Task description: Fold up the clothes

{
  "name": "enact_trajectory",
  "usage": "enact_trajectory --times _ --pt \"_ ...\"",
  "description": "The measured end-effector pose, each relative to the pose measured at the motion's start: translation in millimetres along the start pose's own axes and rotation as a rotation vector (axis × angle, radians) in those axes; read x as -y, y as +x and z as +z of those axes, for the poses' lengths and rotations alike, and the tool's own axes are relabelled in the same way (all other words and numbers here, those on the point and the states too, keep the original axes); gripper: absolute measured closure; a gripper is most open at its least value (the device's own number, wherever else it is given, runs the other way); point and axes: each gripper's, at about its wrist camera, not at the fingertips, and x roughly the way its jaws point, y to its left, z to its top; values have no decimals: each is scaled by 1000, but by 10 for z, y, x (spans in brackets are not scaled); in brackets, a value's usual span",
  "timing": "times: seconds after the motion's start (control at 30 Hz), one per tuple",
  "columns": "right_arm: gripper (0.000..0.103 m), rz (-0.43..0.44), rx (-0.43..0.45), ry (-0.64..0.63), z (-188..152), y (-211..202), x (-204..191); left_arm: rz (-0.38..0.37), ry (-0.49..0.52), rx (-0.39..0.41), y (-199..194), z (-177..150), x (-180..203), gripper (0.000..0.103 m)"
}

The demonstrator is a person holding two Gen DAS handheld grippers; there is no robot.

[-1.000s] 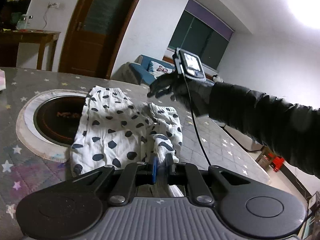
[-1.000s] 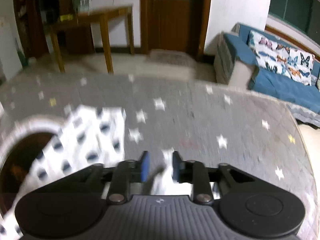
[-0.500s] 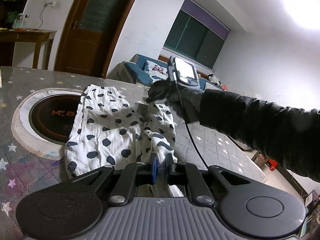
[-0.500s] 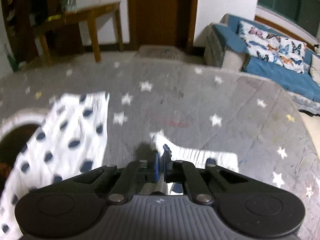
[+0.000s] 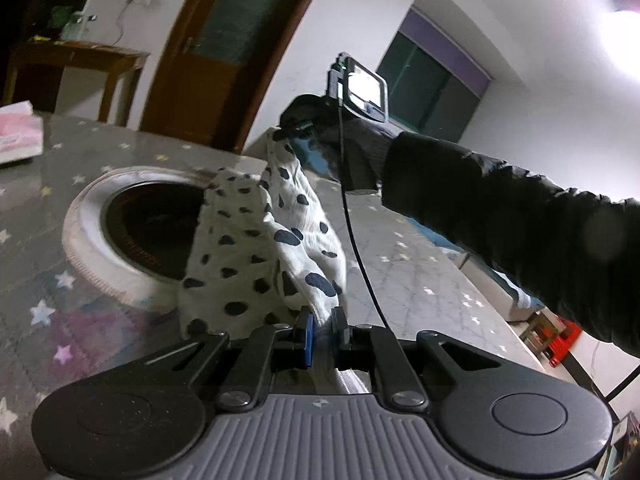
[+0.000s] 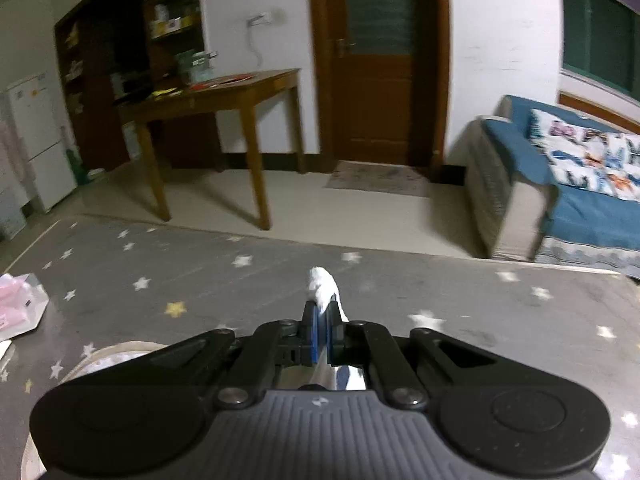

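While both grippers, left gripper (image 5: pixel 322 330) and right gripper (image 6: pixel 322 317), pinch the spotted garment (image 5: pixel 256 248) aloft toward twelve o'clock, folding has barely begun

Garment (image 5: pixel 256 248) on the table (image 5: pixel 60 312), over the round cooker (image 5: pixel 132 220); packet (image 5: pixel 16 136) far left.

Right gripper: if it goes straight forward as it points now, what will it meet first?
Beyond the white cloth pinched in the right gripper, probably the grey star-patterned table; depth is unclear.
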Motion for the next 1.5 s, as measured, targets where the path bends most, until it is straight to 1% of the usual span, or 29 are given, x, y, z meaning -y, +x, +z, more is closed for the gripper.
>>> enact_trajectory --times 0.07,0.17,0.2,0.3,0.4,0.57,0.7,0.83,0.93,1.1,1.2,1.27,1.3,1.33,1.4,1.5 --pt "99 27 -20 -7 -23 171 -149 18 -12 -11 6 -15 -58 93" --pt "94 78 -39 -21 -92 352 -320 47 -31 -31 18 -49 -137 93" --pt "90 90 -42 -21 -109 372 -356 55 -36 -37 17 -67 -159 93" --pt "88 118 -43 -27 -119 321 -354 64 -54 -53 -15 -119 -218 93" --pt "84 108 -34 -47 -101 168 -222 80 -55 -64 -49 -161 -234 91" --pt "84 62 -45 -60 -203 -74 110 120 -44 -61 -156 -176 -264 90" --pt "84 54 -82 -23 -356 -83 369 171 -23 -33 -249 -101 -266 90" --pt "84 75 -106 10 -463 23 518 215 -3 -3 -274 38 -224 90" --pt "84 103 -111 16 -512 133 536 217 2 1 -187 120 -183 90" --pt "84 115 -122 7 -533 333 495 195 14 -48 130 200 -124 90" --pt "95 93 -125 -20 -546 438 435 184 29 -71 290 243 -96 90" --pt "95 106 -114 -8 -540 461 440 180 39 -76 377 298 -86 90" --pt "94 116 -109 3 -534 448 457 184 44 -78 409 315 -83 90" --pt "92 126 -104 17 -526 417 482 186 46 -82 441 335 -84 90" --pt "92 144 -98 36 -509 344 532 190 54 -92 498 367 -75 90" --pt "91 155 -106 14 -546 107 622 183 73 -101 550 390 -22 90"
